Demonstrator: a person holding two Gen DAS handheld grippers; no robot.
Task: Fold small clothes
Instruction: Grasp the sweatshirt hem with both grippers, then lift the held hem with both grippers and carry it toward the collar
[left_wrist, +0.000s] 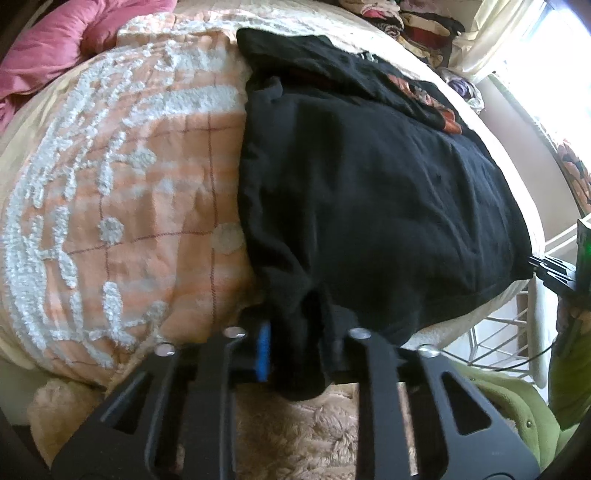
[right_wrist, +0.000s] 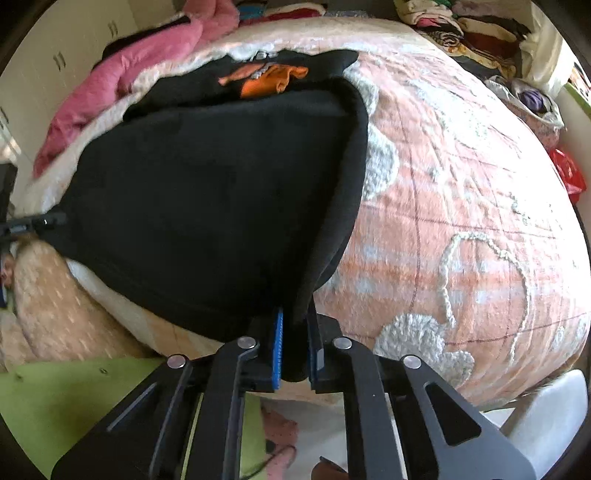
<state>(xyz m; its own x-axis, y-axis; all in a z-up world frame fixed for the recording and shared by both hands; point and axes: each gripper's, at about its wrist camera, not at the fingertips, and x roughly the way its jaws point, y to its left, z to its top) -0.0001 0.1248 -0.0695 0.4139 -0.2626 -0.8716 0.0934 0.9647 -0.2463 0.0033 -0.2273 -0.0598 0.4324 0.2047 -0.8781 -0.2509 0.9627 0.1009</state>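
Note:
A black T-shirt (left_wrist: 362, 192) with an orange print lies on the bed, its lower part folded up over the print. My left gripper (left_wrist: 295, 332) is shut on the shirt's near left corner, fabric bunched between the blue pads. My right gripper (right_wrist: 295, 332) is shut on the shirt's (right_wrist: 221, 192) near right corner. The orange print (right_wrist: 269, 77) shows at the far end. The right gripper's tip (left_wrist: 550, 267) shows at the shirt's right corner in the left wrist view; the left gripper's tip (right_wrist: 37, 221) shows in the right wrist view.
The bed is covered by an orange and white tufted bedspread (left_wrist: 122, 192). A pink blanket (right_wrist: 122, 81) lies at the far left, a pile of clothes (right_wrist: 476, 33) at the far right. A white wire rack (left_wrist: 498, 332) stands beside the bed.

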